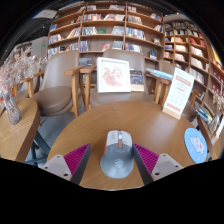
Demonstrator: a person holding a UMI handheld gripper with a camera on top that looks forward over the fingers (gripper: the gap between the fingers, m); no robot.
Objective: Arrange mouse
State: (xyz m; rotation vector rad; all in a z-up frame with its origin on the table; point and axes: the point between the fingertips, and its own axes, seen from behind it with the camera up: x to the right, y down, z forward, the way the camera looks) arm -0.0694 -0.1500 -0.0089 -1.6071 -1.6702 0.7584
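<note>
A grey computer mouse (118, 155) with an orange strip beside its wheel lies lengthwise between my fingers, over the near part of a round wooden table (120, 118). My gripper (117, 163) is shut on the mouse: the dark inner faces of both fingers meet its sides. The pink pads (76, 159) flare outward on either side. The mouse's rear end is hidden below the fingers.
A blue round disc (196, 143) lies on the table to the right. Beyond the table stand wooden chairs, one holding a propped picture book (113, 74), and a leaning sign (178, 92). Bookshelves (105, 28) fill the back. A vase of dried flowers (12, 88) stands at the left.
</note>
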